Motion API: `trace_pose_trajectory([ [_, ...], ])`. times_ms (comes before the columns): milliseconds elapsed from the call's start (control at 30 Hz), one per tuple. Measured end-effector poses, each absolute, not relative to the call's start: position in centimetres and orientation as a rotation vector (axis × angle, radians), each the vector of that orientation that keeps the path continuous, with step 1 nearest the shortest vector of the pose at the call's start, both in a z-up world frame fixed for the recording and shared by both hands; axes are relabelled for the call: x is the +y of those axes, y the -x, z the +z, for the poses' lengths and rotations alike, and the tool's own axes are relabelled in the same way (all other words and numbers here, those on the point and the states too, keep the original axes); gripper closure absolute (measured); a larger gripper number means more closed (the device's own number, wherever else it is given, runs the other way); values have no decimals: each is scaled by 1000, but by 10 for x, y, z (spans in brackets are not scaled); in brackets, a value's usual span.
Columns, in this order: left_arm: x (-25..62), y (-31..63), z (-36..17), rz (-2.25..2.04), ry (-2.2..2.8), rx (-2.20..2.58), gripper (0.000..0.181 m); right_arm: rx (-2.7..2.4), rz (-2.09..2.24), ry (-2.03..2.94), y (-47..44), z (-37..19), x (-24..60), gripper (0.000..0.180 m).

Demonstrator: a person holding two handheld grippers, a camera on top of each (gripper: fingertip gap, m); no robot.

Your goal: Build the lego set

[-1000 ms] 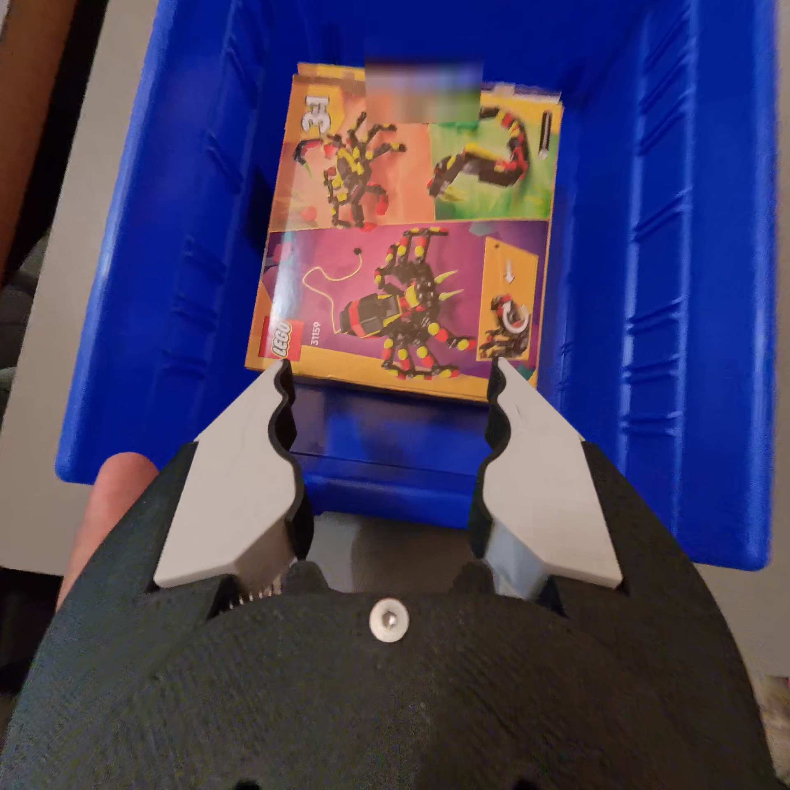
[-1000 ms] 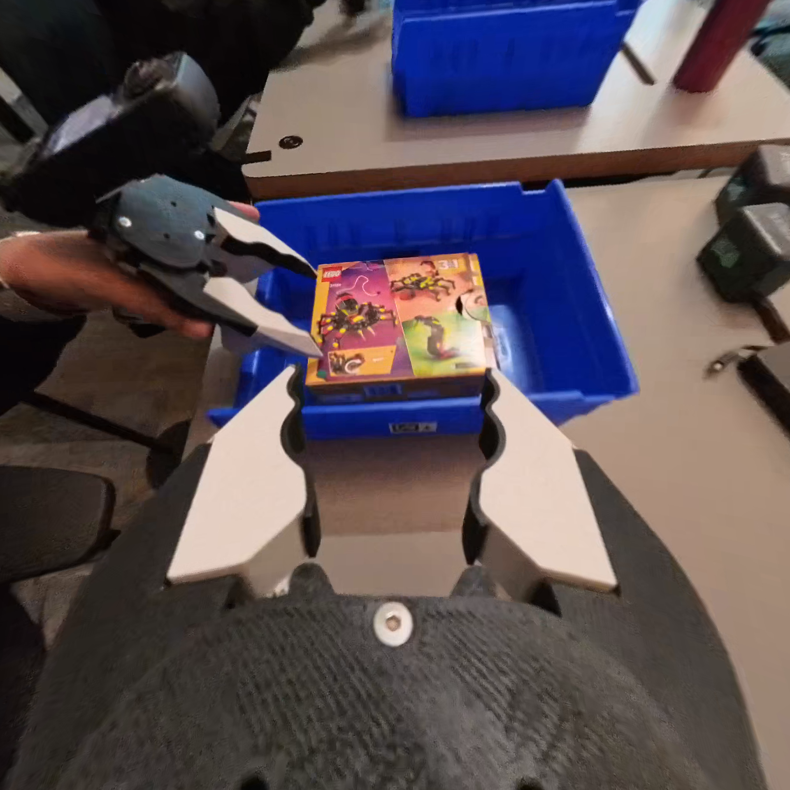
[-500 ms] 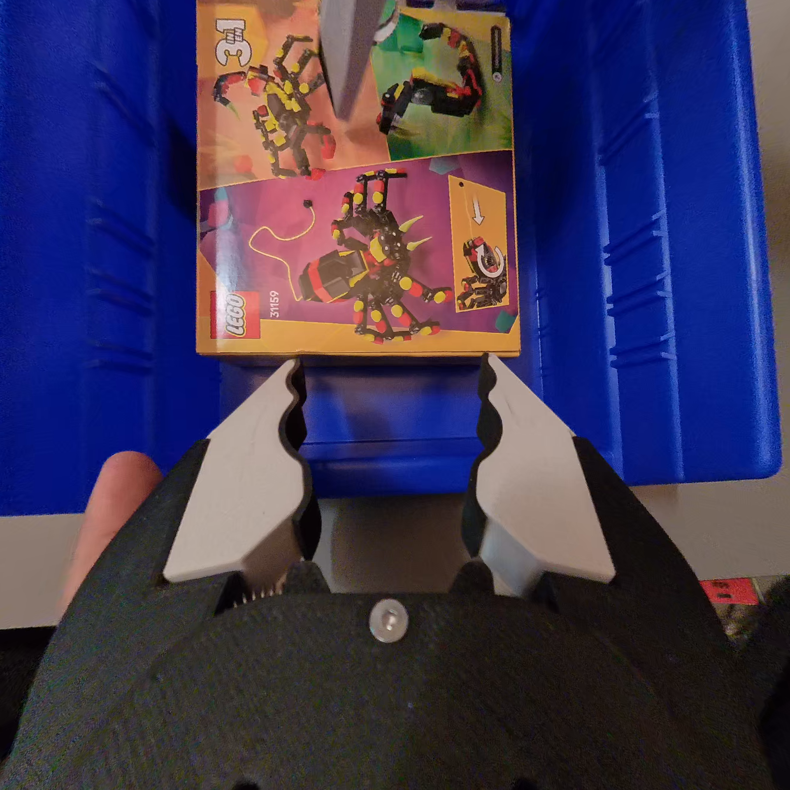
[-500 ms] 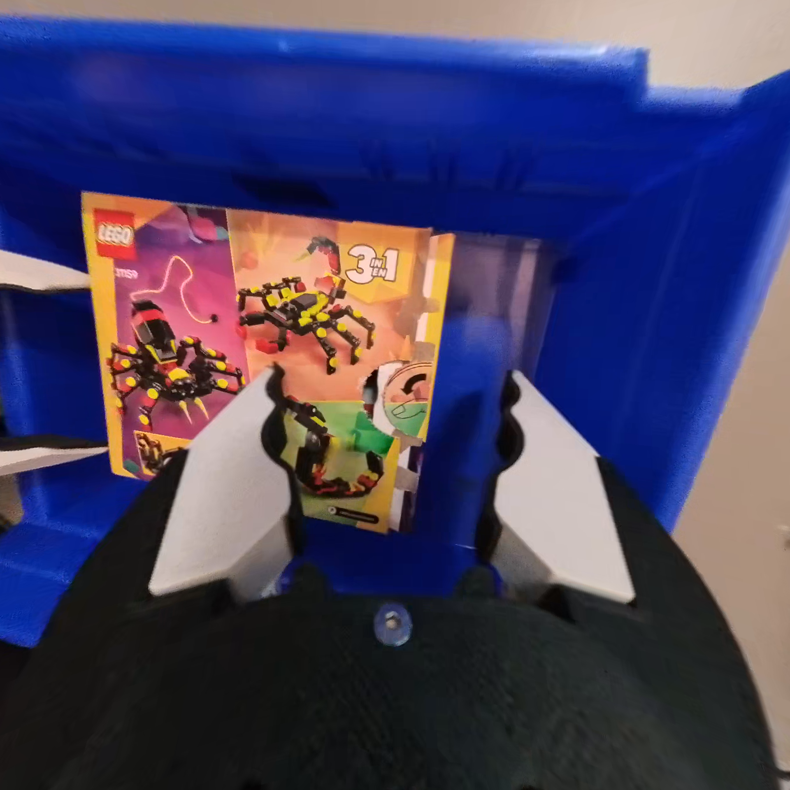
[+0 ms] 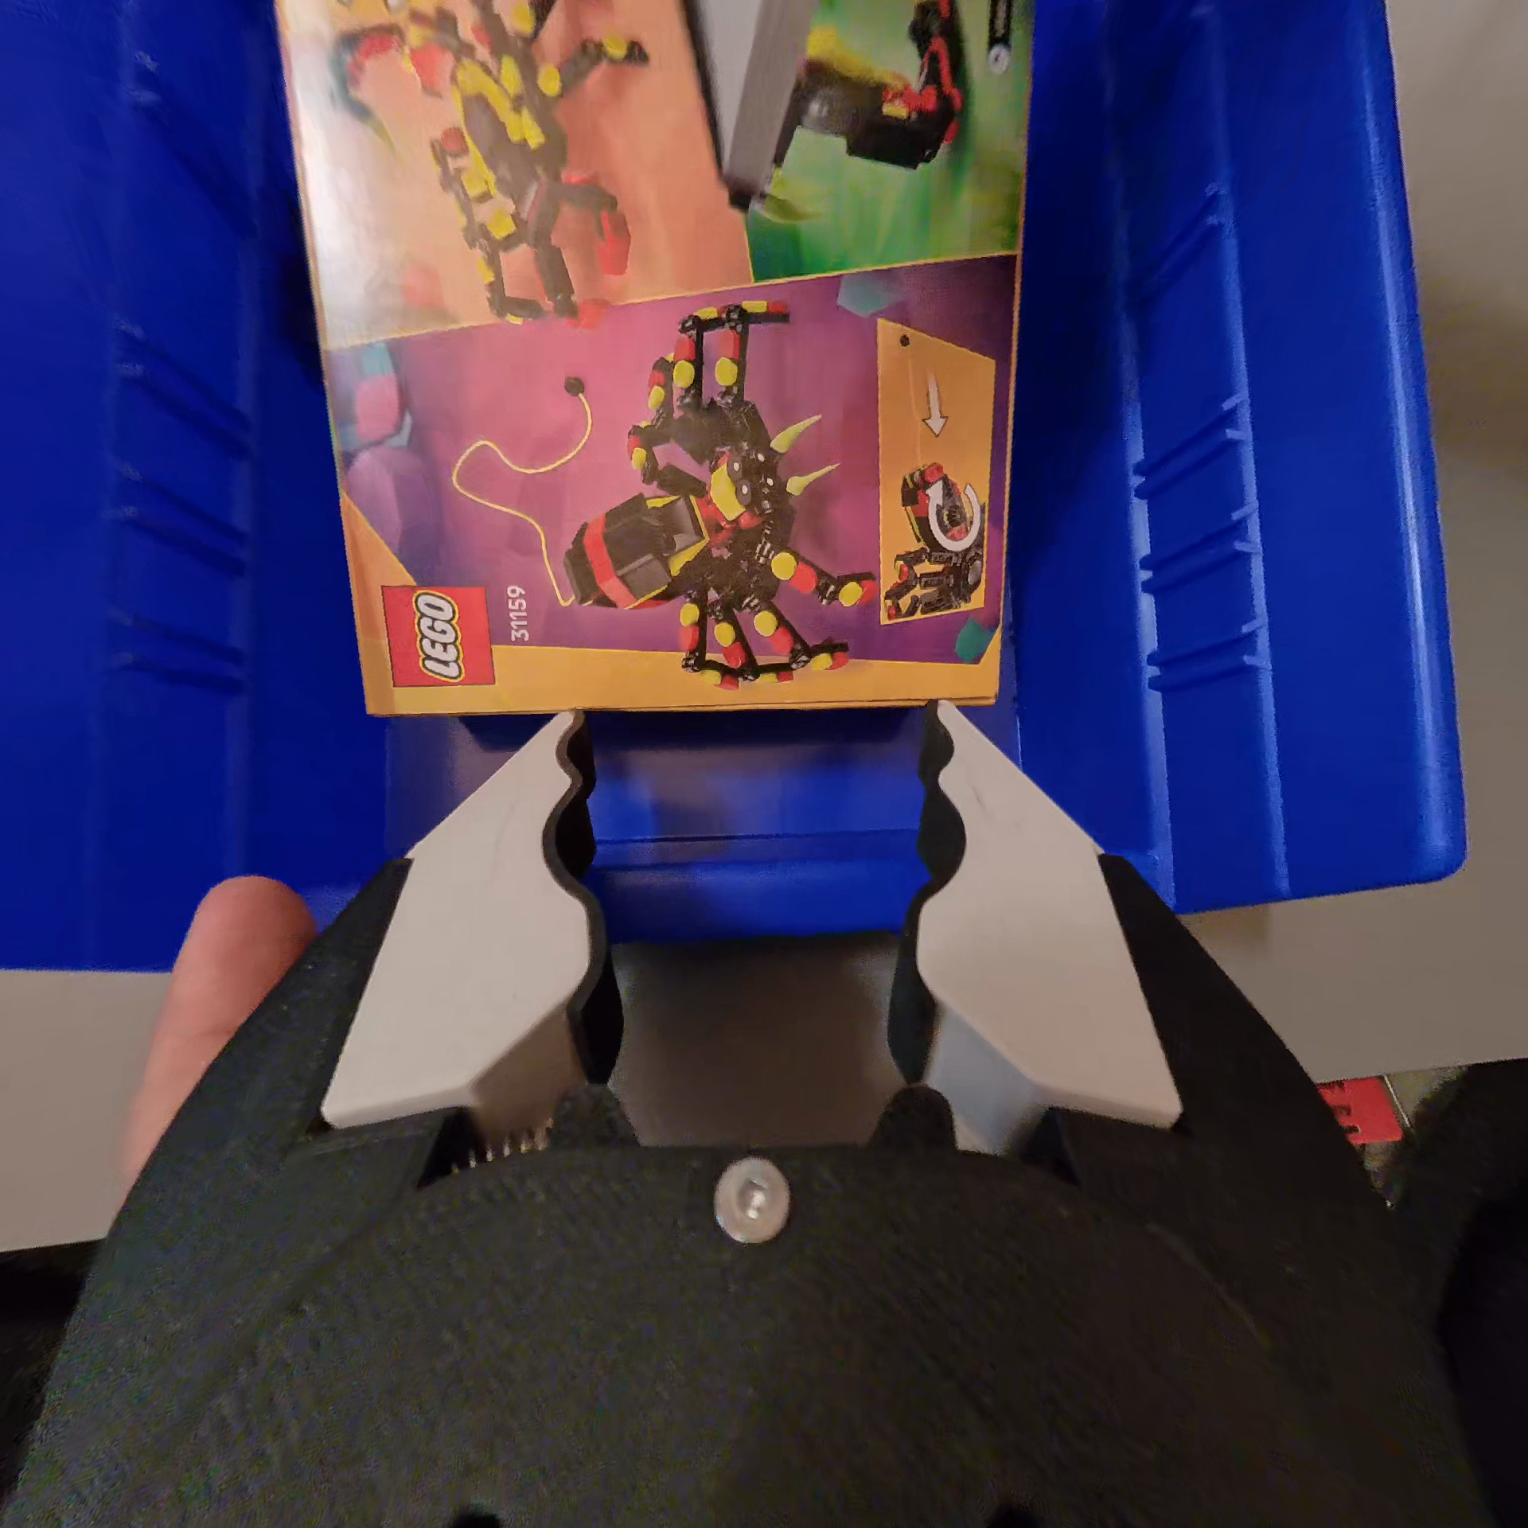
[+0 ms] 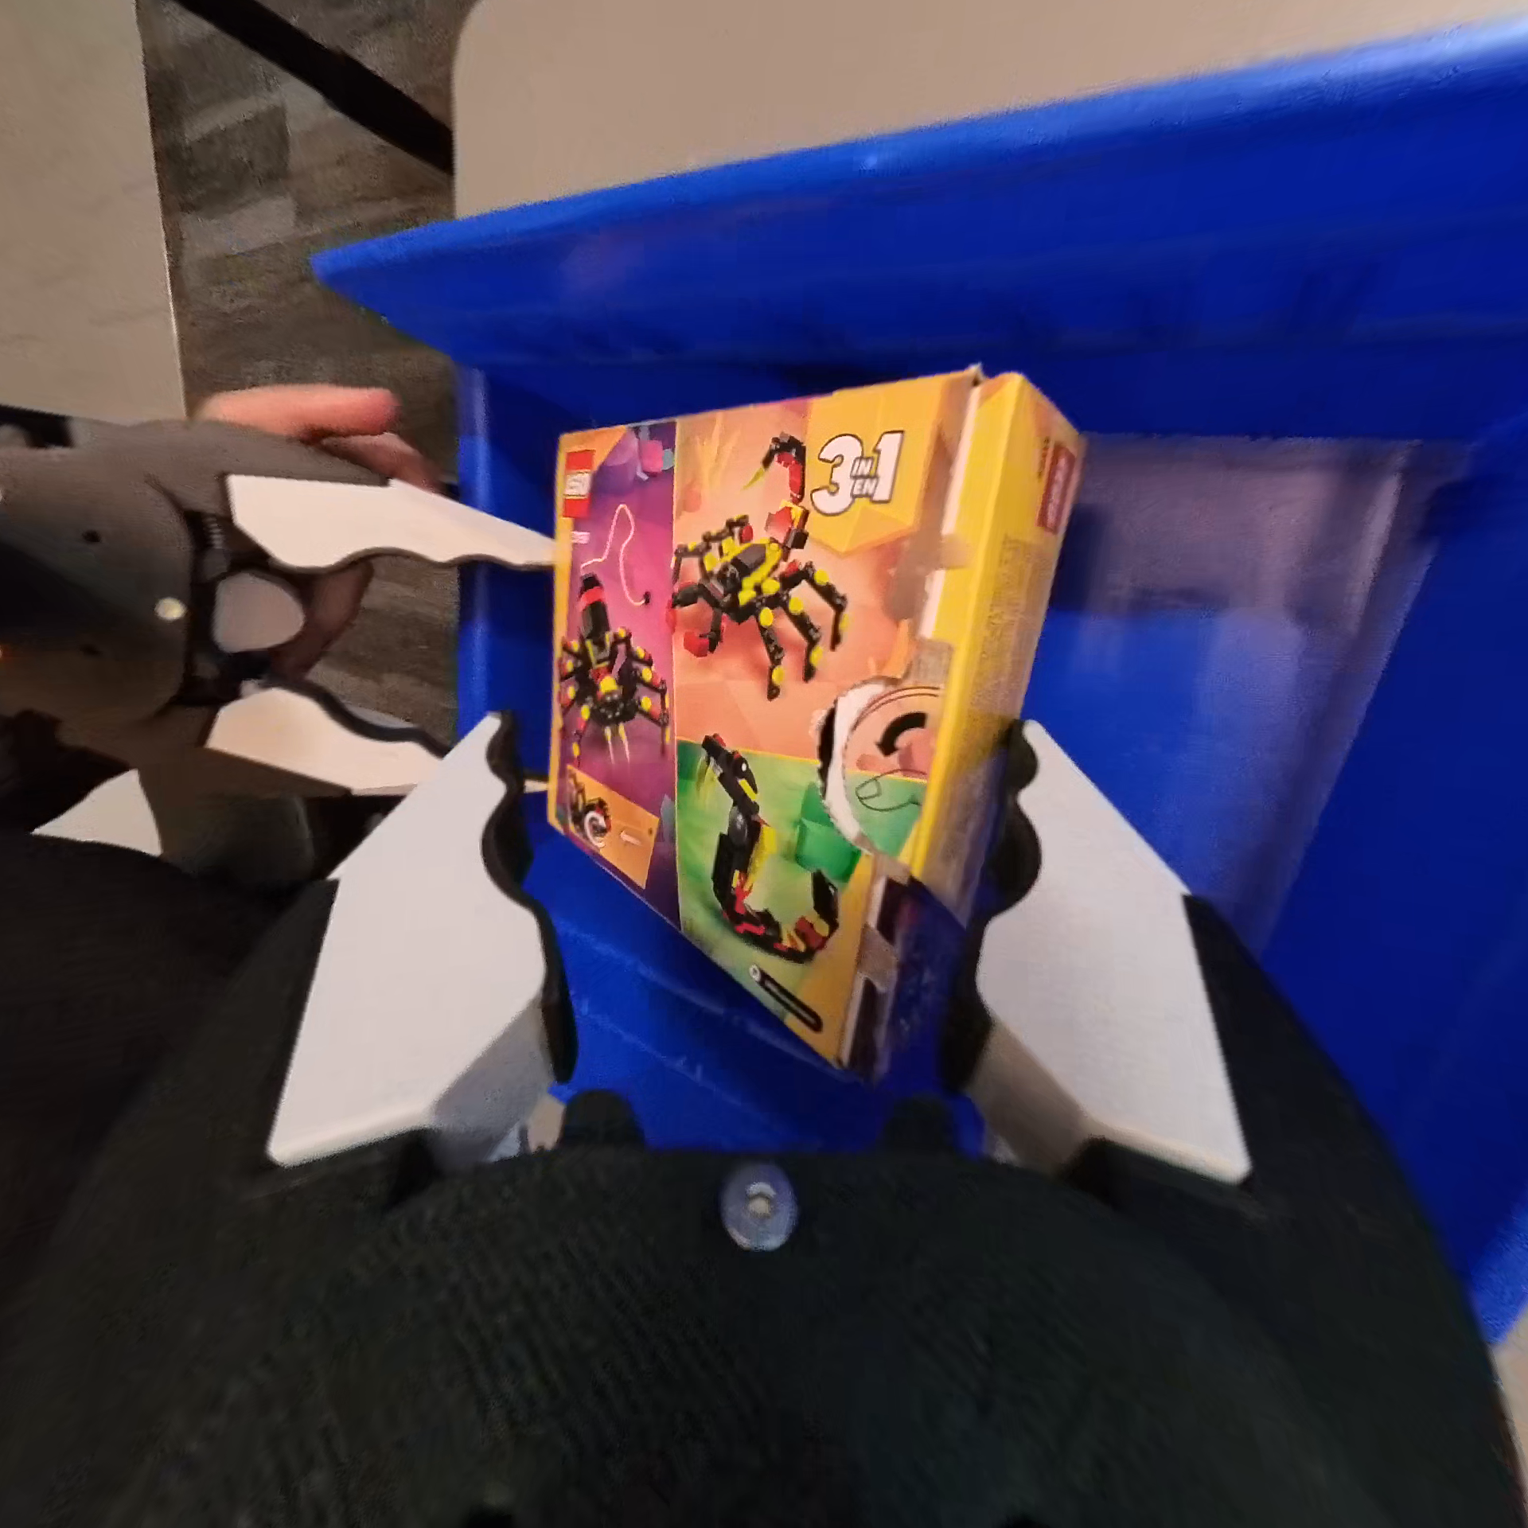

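The lego box (image 5: 661,496), yellow-edged with spider and scorpion pictures, lies in a blue bin (image 5: 1240,496). My left gripper (image 5: 752,719) is open, its tips at the box's near edge, not closed on it. One finger (image 5: 744,99) of the right gripper reaches over the box's far end. In the right wrist view the box (image 6: 744,661) looks tilted, its yellow side showing. My right gripper (image 6: 758,732) is open and straddles the box's lower part. The left gripper (image 6: 496,653) is open at the box's left edge.
The bin's walls (image 6: 909,273) stand close around the box on all sides. The bin sits on a beige table (image 5: 1240,992). A hand (image 5: 215,992) holds the left gripper. A small red object (image 5: 1356,1112) lies off the table's edge at right.
My right gripper has swung in from outside the bin and now straddles the box. My left gripper has moved up to the box's near edge. Both stay open.
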State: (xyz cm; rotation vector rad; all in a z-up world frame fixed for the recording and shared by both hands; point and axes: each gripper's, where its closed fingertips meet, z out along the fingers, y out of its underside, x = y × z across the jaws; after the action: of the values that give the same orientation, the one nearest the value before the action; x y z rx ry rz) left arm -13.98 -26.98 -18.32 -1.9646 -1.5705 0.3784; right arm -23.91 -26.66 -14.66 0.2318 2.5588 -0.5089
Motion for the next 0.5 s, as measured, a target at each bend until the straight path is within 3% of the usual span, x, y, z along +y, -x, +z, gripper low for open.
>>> trace_pose_trajectory([
  [33,-270,139,-184,375,1963,-1570,105,2567,-541,-219,237,-138,-265,65],
  [500,-282,133,-189,488,1904,-1615,99,2798,-823,71,181,-70,-269,75],
])
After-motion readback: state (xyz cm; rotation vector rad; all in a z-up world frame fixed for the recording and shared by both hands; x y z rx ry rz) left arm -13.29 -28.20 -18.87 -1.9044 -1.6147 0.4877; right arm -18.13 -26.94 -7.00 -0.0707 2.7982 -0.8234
